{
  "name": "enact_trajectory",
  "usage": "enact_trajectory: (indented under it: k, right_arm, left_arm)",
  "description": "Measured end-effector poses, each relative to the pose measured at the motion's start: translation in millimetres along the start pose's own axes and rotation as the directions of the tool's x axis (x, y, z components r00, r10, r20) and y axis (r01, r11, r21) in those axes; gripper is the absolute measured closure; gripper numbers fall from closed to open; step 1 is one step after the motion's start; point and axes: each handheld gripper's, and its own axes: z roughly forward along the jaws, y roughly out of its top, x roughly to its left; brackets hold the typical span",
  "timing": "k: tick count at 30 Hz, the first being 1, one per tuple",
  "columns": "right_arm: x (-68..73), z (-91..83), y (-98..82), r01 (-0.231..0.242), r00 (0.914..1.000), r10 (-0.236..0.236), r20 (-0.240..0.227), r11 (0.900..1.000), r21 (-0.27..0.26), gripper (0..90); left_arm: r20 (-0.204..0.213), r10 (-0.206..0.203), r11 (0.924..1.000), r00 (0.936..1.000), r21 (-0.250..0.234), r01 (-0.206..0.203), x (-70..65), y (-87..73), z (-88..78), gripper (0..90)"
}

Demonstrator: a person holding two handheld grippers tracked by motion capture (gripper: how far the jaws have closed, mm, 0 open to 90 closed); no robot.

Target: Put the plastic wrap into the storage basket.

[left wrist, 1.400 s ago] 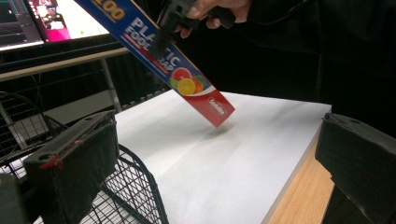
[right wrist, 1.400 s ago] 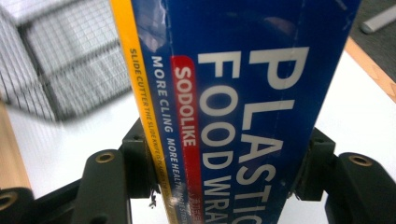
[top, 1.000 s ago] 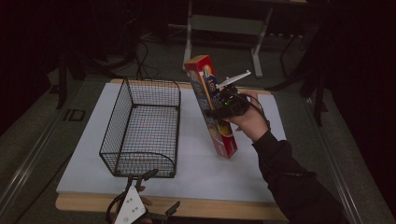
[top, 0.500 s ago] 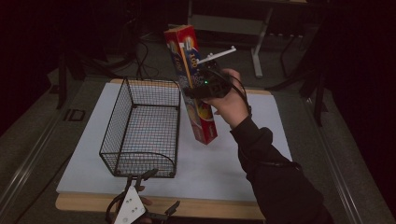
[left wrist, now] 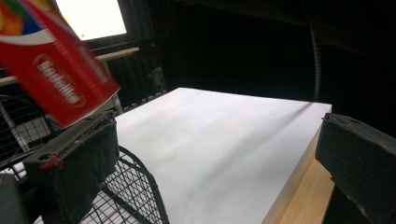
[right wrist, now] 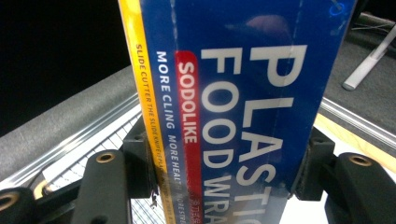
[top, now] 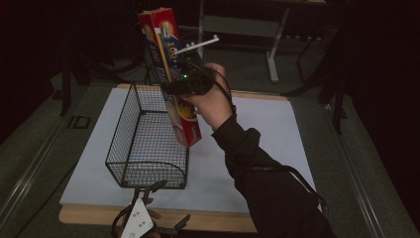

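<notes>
Right tongs (top: 184,85) clenched across plastic wrap box (top: 168,74), lifted near-upright beside wire basket (top: 143,144), likely for dropping in; left tongs (top: 148,218) released, idle at tabletop (top: 277,124) edge.

1 wrap box (top: 171,74), 1 basket (top: 143,144), prob.

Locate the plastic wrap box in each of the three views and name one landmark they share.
High view: plastic wrap box upper centre, tilted, held above the table.
Left gripper view: its red end at upper left.
Right gripper view: centre, between the jaws.
Shared landmark: wire basket.
</notes>
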Motion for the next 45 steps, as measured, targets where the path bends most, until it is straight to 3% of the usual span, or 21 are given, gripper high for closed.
enact_trajectory:
  k: [8,12,15,17,19,24,28,31,36,45]
  right_arm:
    - [15.7,35.8,-14.9,-0.044,0.999,0.044,0.006,0.999,0.017,39.1]
    - [21.7,55.0,-27.4,-0.045,0.9989,0.044,0.013,0.997,0.061,39.2]
    - [24.4,64.9,-35.0,-0.076,0.9969,0.078,-0.014,0.994,0.084,39.2]
    - [27.0,71.0,-39.4,-0.067,0.9977,0.068,0.002,0.993,0.101,39.2]
    - [27.4,78.3,-44.4,-0.061,0.998,0.059,0.022,0.991,0.121,39.1]
    - [22.4,96.2,-58.0,-0.12,0.9926,0.116,0.034,0.98,0.156,39.1]
    - [19.6,107.4,-65.4,-0.127,0.9913,0.118,0.057,0.975,0.18,39.1]
    - [15.8,113.4,-69.2,-0.15,0.988,0.14,0.064,0.972,0.183,39.1]
    - [15.7,121.6,-73.2,-0.137,0.9871,0.12,0.106,0.976,0.168,39.0]
    - [15.0,137.0,-73.3,-0.116,0.9893,0.101,0.105,0.982,0.149,38.6]
  left_arm:
    - [0.002,0.005,1.0,1.0,0.001,-0.005,-0.6,0.3,-0.5,0.1]
    - [0.005,0.006,1.0,1.0,-0.004,-0.006,-1.0,0.7,-0.5,0.1]
    - [0.005,0.006,1.0,1.0,-0.004,-0.006,-1.2,0.8,-0.5,0.1]
    - [0.008,0.005,1.0,1.0,-0.002,-0.005,-0.9,0.7,-0.3,0.1]
    - [0.008,0.005,1.0,1.0,-0.003,-0.005,-1.1,0.7,-0.4,0.1]
    - [0.008,0.006,1.0,1.0,0.001,-0.006,-1.0,0.5,-0.1,0.1]
    - [0.009,0.006,1.0,0.9999,0.001,-0.006,-1.2,0.4,-0.2,0.1]
    - [0.01,0.005,1.0,0.9999,0.001,-0.005,-0.6,0.5,-0.6,0.1]
    - [0.012,0.007,1.0,0.9999,-0.003,-0.007,-1.2,0.7,-0.8,0.1]
    - [0.017,0.011,0.9999,0.9998,-0.001,-0.011,-1.4,0.8,-1.2,0.1]
